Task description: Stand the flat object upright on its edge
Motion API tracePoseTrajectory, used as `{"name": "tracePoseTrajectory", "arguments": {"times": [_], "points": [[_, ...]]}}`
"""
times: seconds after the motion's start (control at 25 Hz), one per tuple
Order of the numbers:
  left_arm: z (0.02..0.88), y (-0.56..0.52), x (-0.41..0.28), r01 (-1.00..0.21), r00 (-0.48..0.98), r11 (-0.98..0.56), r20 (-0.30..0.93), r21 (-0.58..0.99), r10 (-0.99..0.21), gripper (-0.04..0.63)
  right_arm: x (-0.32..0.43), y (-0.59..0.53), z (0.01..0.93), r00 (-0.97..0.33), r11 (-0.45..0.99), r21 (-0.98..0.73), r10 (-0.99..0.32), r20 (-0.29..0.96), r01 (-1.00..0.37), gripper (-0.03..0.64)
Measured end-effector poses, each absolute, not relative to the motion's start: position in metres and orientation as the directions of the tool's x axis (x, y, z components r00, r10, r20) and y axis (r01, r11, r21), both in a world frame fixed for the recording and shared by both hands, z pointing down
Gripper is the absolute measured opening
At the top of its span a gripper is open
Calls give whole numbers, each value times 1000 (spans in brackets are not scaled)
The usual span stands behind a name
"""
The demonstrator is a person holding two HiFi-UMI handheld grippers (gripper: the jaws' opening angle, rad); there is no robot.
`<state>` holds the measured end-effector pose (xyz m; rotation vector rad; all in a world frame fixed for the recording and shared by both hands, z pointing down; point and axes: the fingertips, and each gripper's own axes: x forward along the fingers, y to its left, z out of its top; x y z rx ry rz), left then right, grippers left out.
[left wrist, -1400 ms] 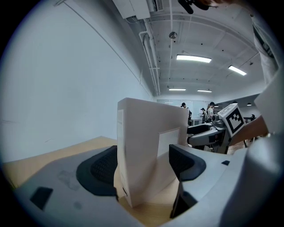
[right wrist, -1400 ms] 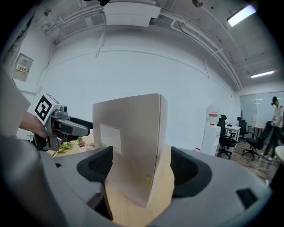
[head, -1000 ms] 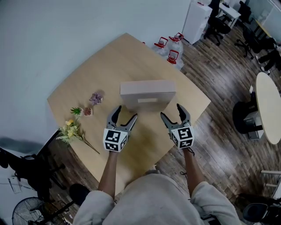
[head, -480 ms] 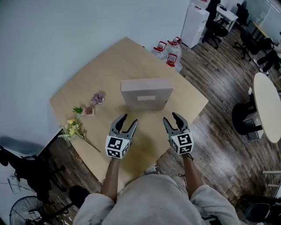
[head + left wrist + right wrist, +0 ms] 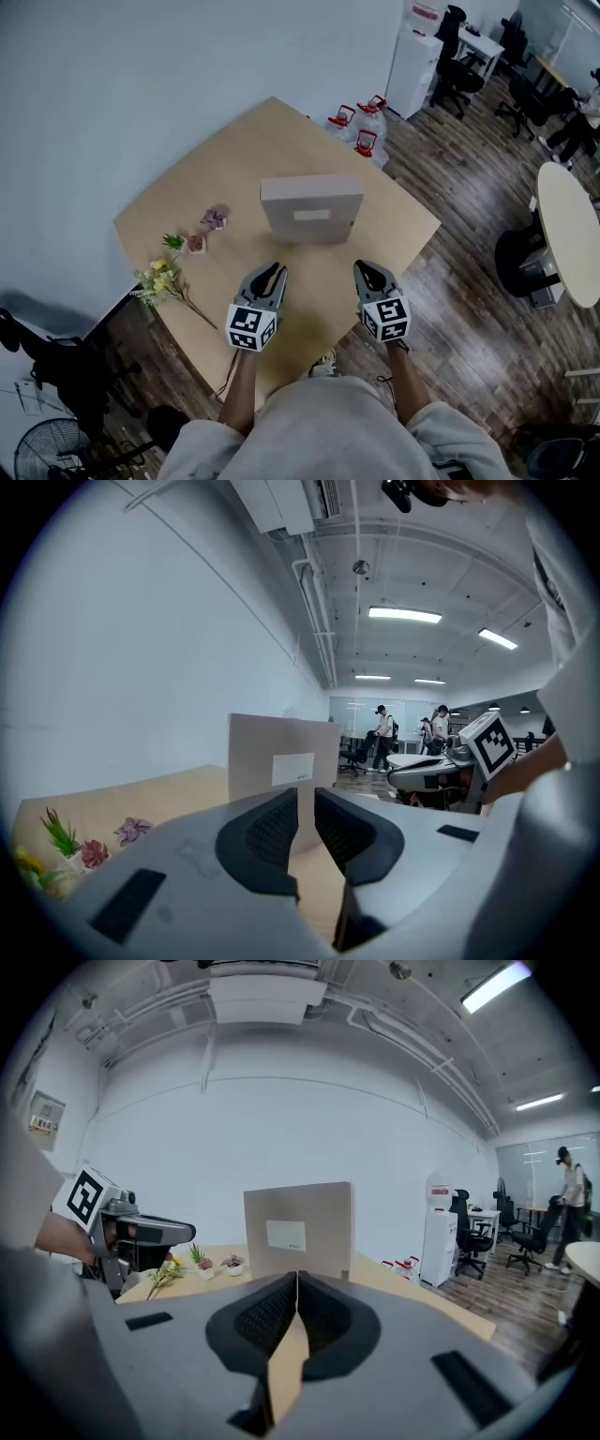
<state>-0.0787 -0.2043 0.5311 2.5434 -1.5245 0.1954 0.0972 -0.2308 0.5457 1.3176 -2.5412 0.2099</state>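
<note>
The pale wooden bench carries everything, and near its middle, a little toward the far right corner, the flat cardboard box stands upright on one long edge, its labelled face turned toward the person. It looks plumb from both gripper views, with nothing leaning against it.

The left tongs hover over the near part of the bench, apart from the box. They are drawn all but together with only a thin slit between the pads, and nothing is in that slit. The right tongs hover near the bench's near right edge, pressed fully together and empty, also apart from the box.

Judging from this, the standing is done and what is in hand is getting clear without undoing it. The box has a tall face on a narrow foot, so I expect it to topple forward or back at a light knock. It is best to keep both tongs low and near, well off the box's face, and to avoid jarring the bench. If it begins to rock, spread the tongs and steady it at the two short sides near the top. Do not push on the broad face.

On the left lies a spray of yellow flowers, with two little potted plants just beyond it — all well apart from the box and no hindrance.
</note>
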Motion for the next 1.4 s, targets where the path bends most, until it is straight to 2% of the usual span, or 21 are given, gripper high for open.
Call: {"name": "tracePoseTrajectory", "arguments": {"times": [0.32,1.4], "points": [[527,-186,-76,-887,462,-453,184,92,-868,26,98,-212,541,-558,584,-1,-775,297,-812,2],[525,-135,-80,-907,421,-416,179,65,-889,25,116,-153,533,-573,590,-16,-776,265,-807,2]]}}
